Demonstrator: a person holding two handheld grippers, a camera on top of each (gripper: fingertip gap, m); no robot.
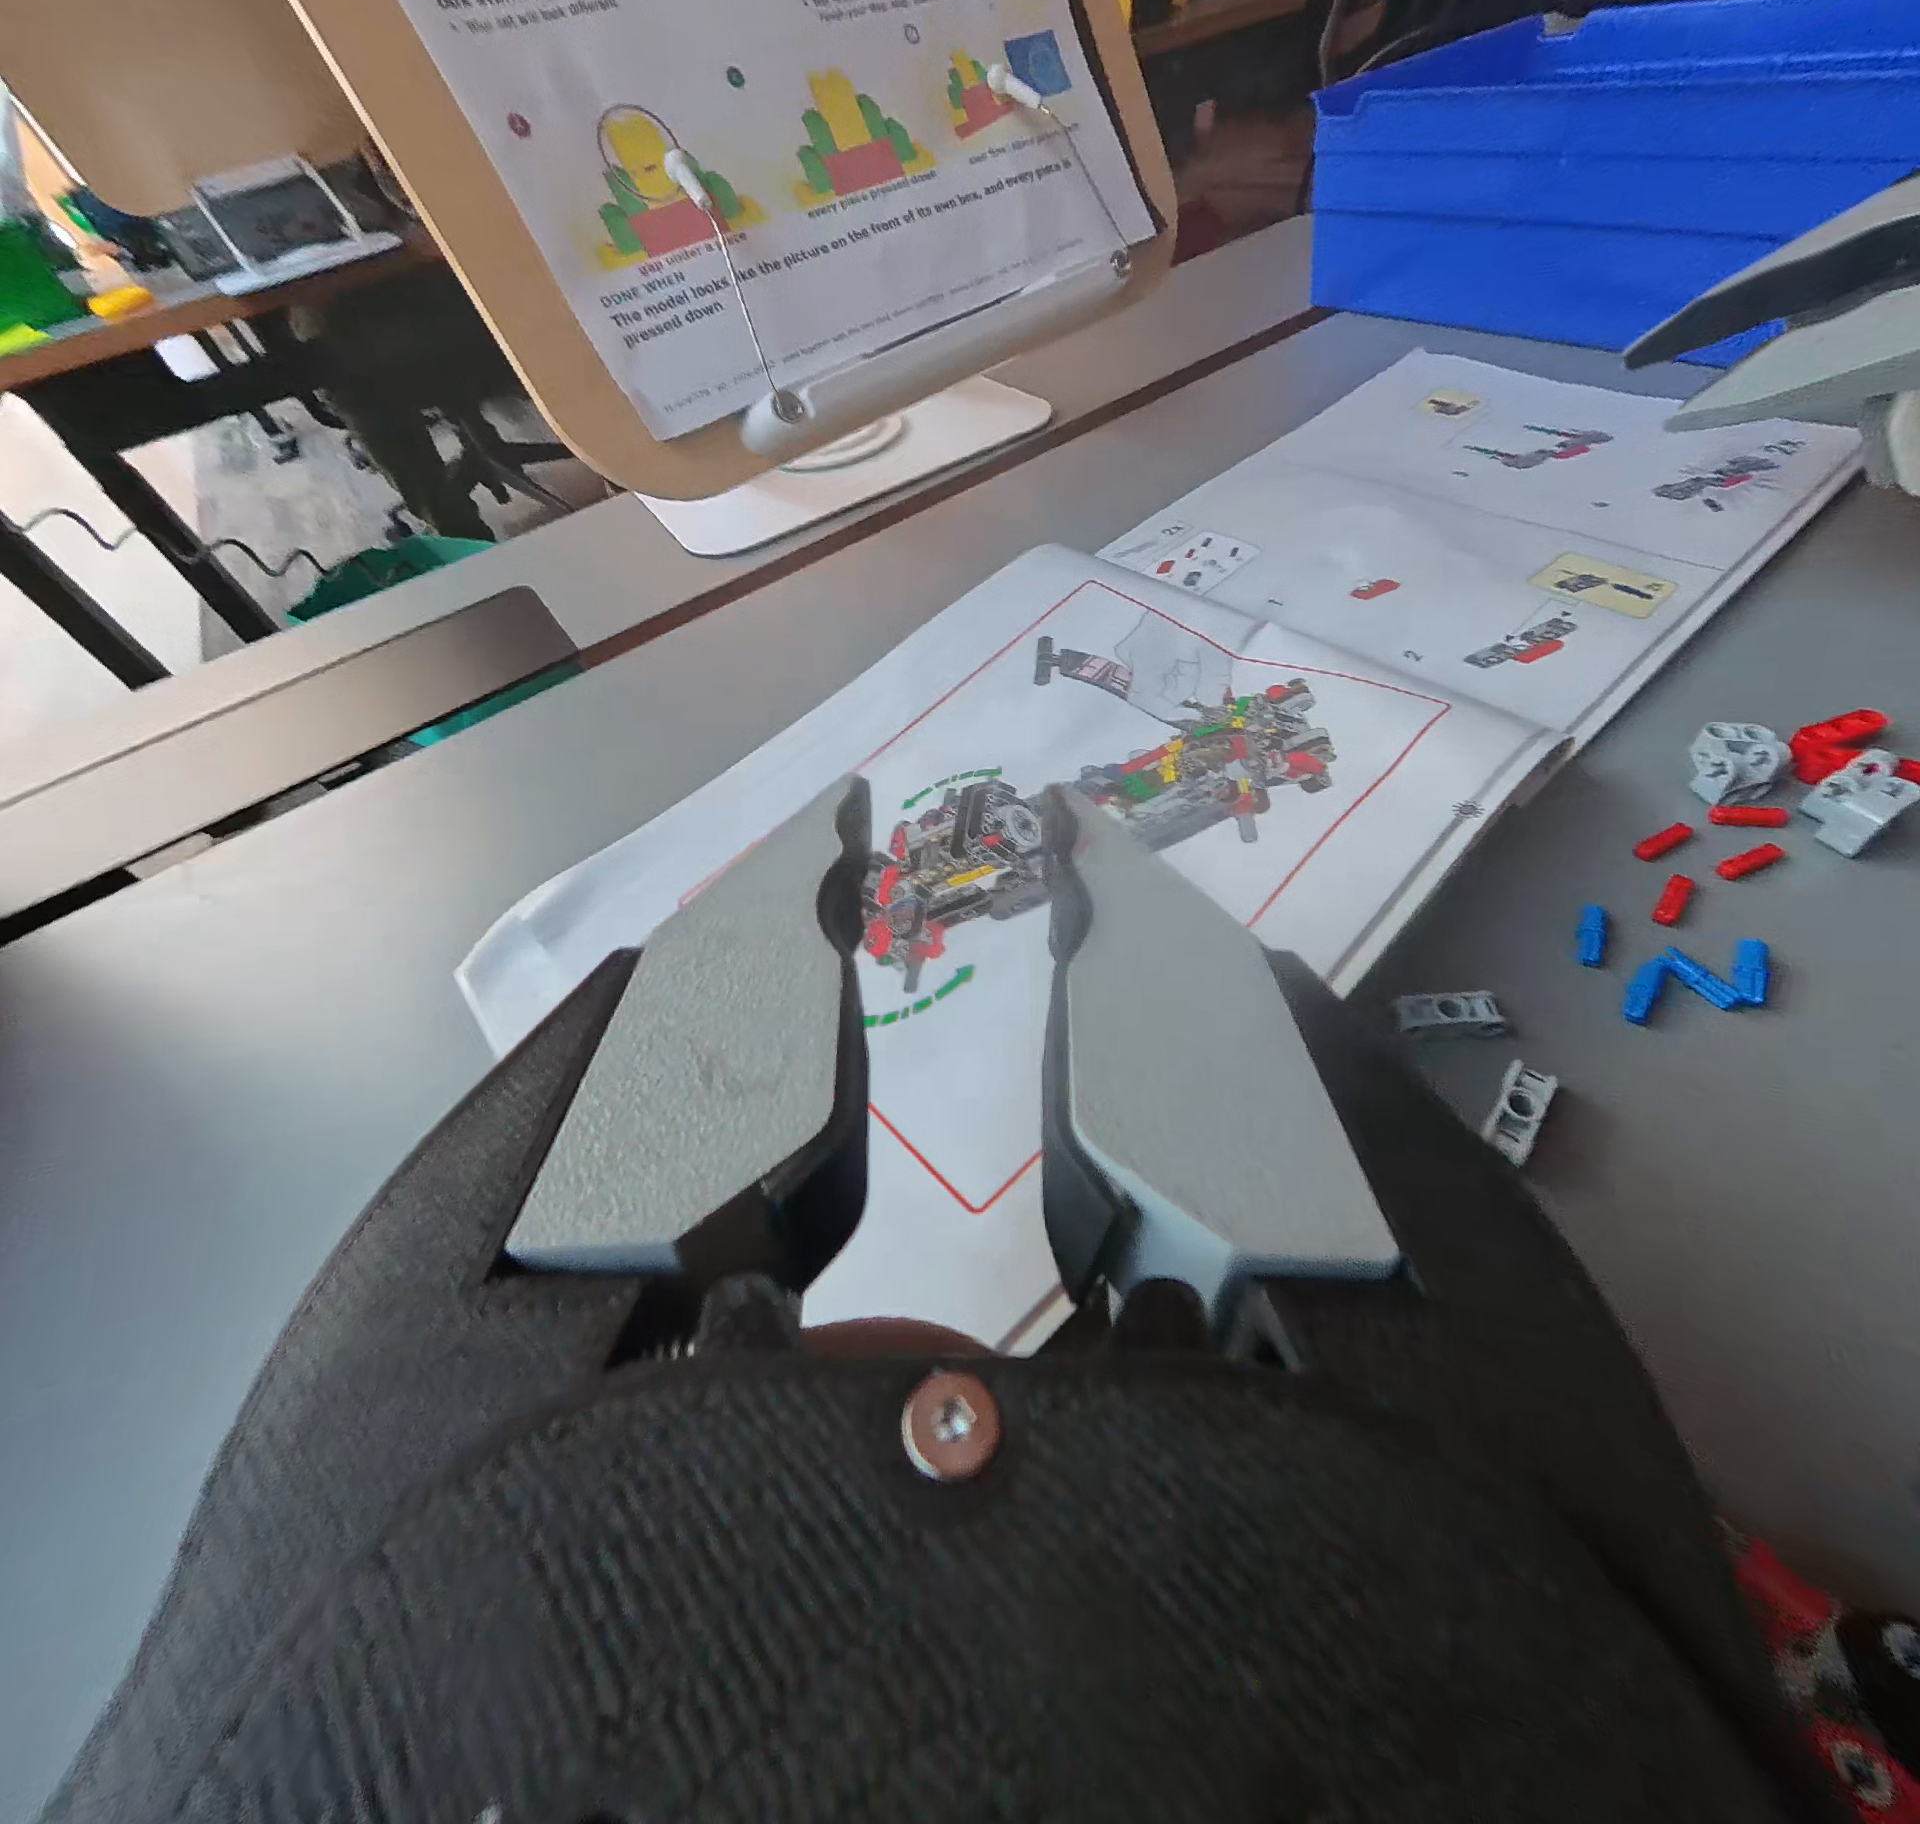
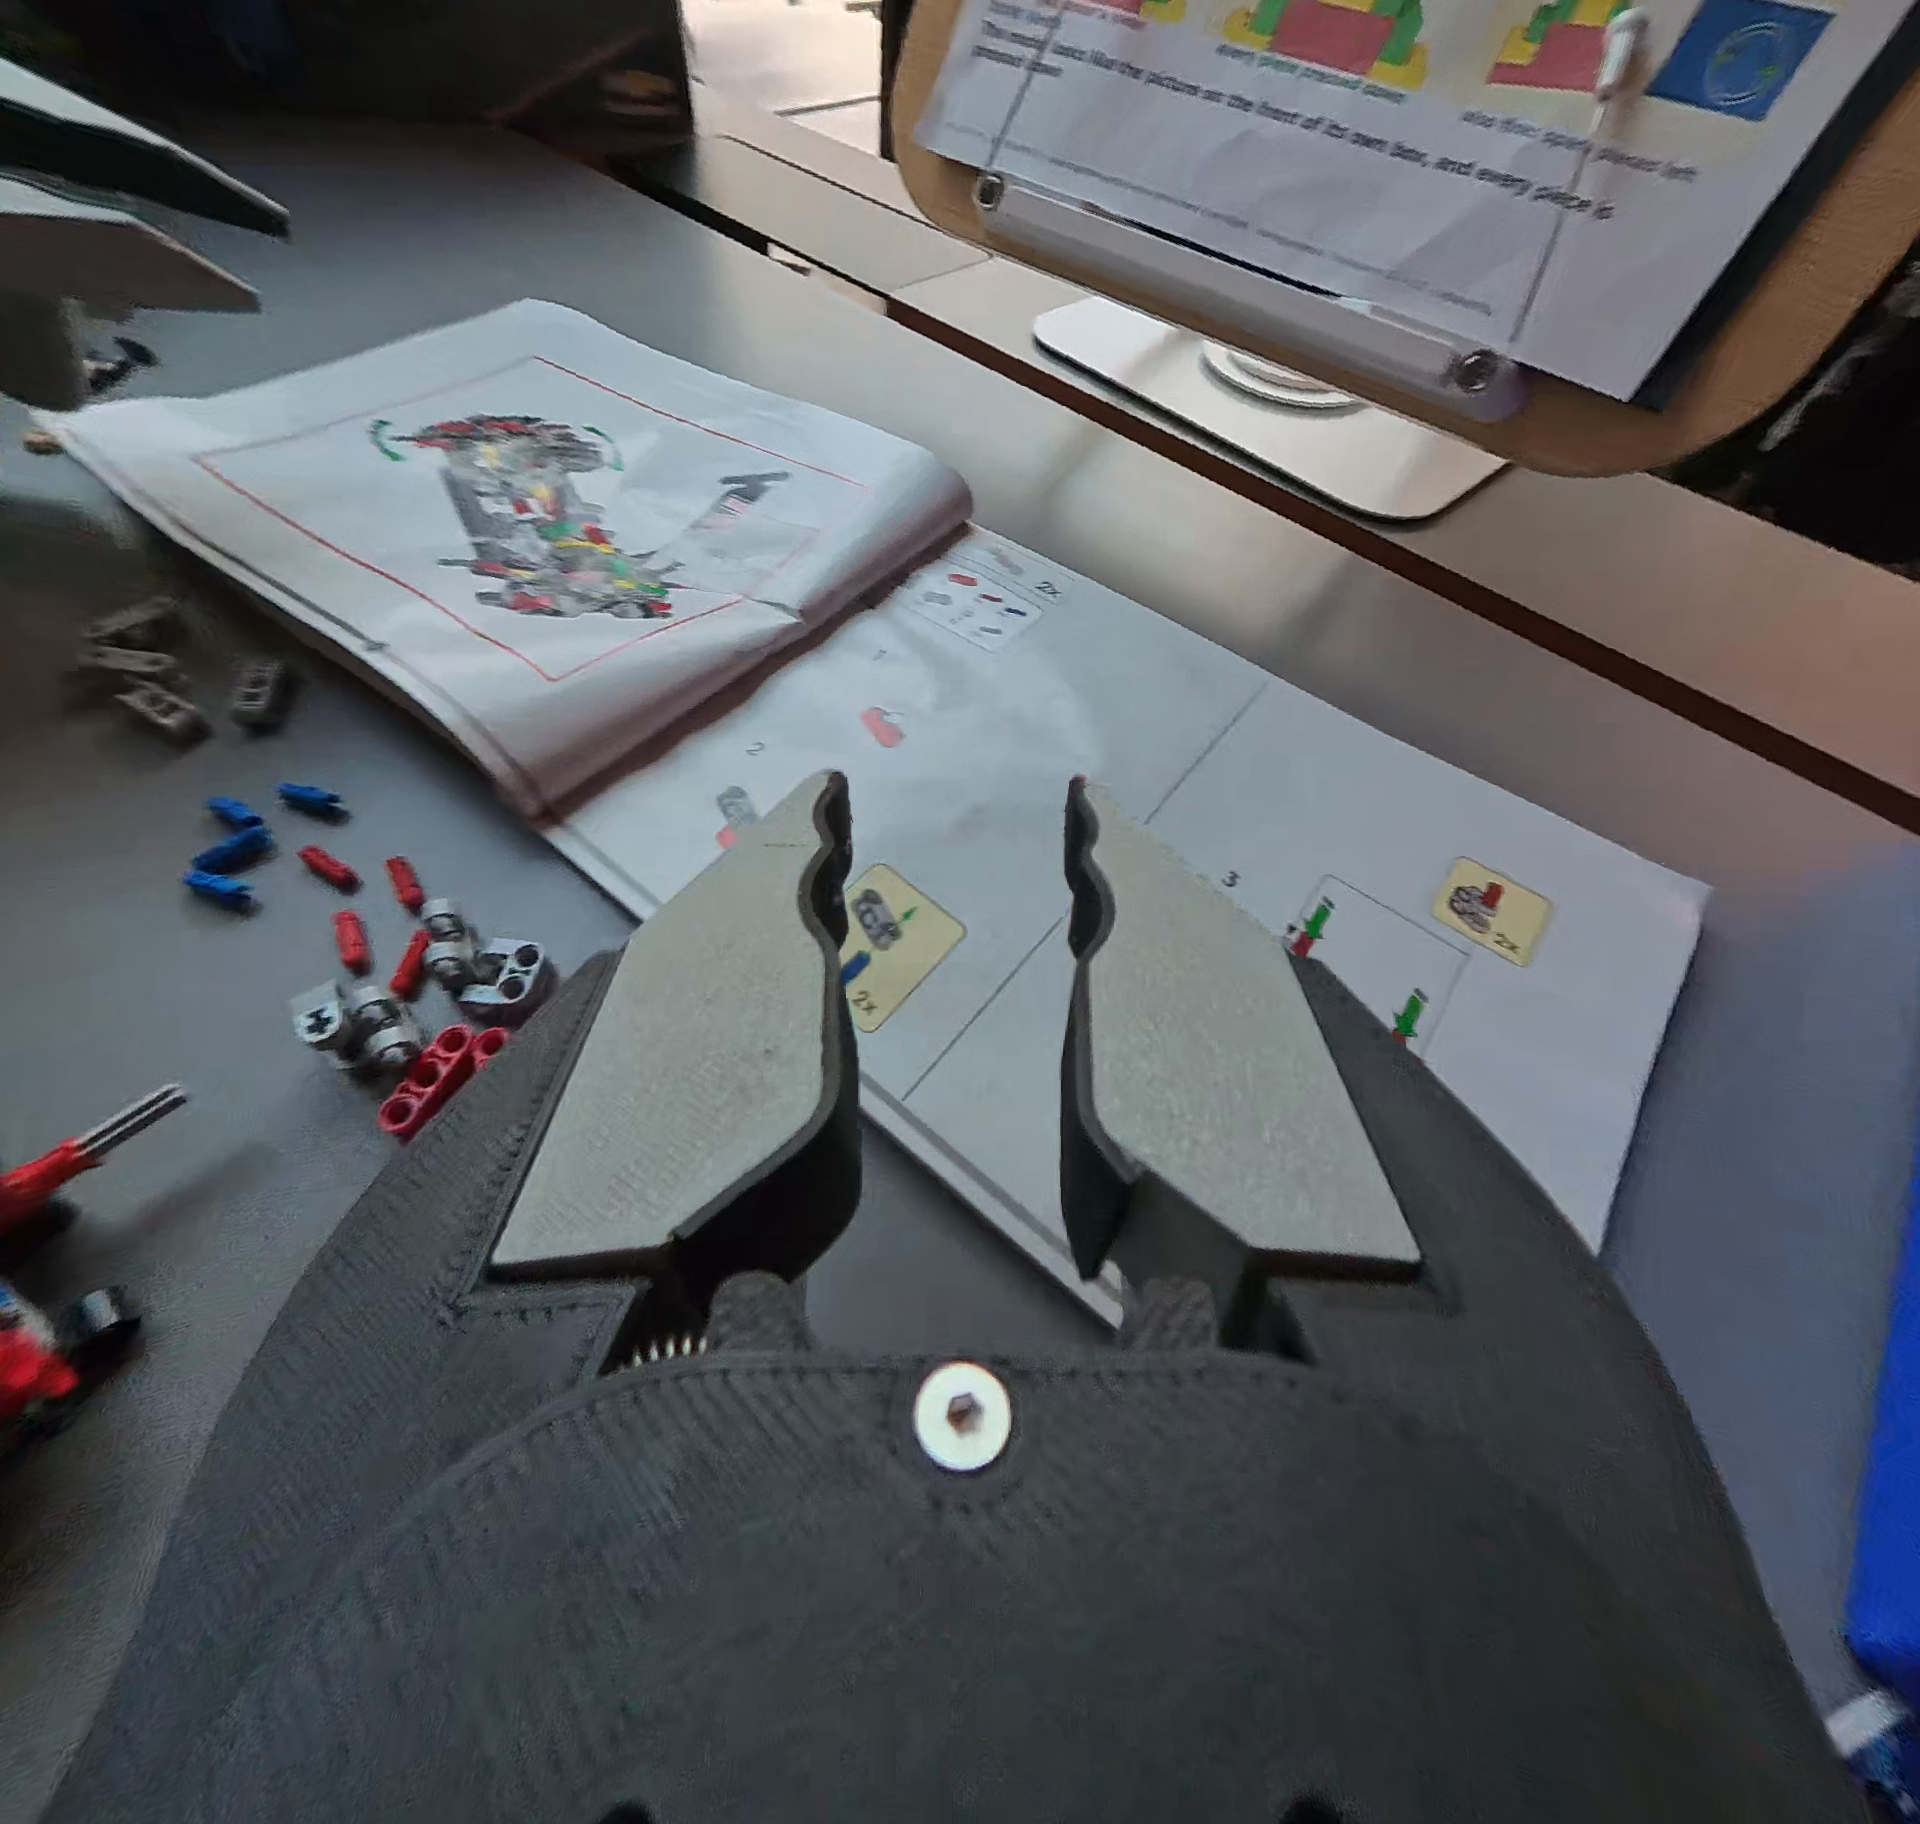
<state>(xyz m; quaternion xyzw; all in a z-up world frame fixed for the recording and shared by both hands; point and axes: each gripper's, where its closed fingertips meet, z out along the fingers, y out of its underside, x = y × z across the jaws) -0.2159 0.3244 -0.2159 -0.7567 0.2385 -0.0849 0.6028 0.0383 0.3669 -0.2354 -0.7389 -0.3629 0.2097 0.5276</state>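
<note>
White booklet (image 2: 1039, 787) beneath (open) tongs (image 2: 951, 798)

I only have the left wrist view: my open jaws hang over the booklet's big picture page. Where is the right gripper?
Observer: The right gripper hangs open and bare over the booklet's step page, right of the fold.
Operator: Any parts I can't see?
Observer: Yes. A red beam lies beside the grey connectors, close to the right gripper's left finger.
Operator: Anything nearer me?
Observer: A part-built red and black piece sits at the table's near left edge.
</note>
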